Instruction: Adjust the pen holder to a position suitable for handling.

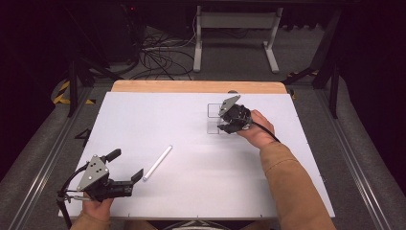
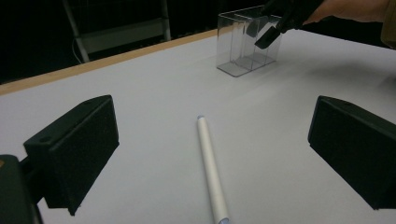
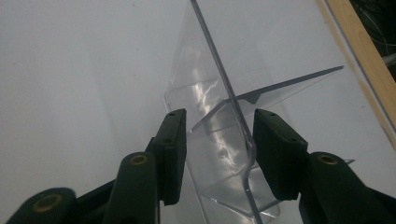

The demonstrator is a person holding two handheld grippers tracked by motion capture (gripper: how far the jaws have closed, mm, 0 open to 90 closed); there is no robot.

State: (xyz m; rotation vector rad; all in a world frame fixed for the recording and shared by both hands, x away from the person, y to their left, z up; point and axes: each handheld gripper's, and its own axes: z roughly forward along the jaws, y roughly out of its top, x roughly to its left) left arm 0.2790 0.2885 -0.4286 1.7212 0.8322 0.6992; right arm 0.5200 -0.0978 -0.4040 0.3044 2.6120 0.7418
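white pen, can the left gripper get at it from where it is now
Probably yes. The left gripper is open, and in its own view the pen lies on bare table between its jaws with nothing in the way. The right gripper is off at the clear box.

Your white counter [image 1: 143,120] has a wooden edge [image 1: 198,86] at 12 o'clock. Beyond it, grey floor [image 1: 230,60] carries a white frame [image 1: 237,21] at 12 and tangled cables [image 1: 160,55] at 11. Surroundings are dark; hazard tape [image 1: 61,92] at 10.
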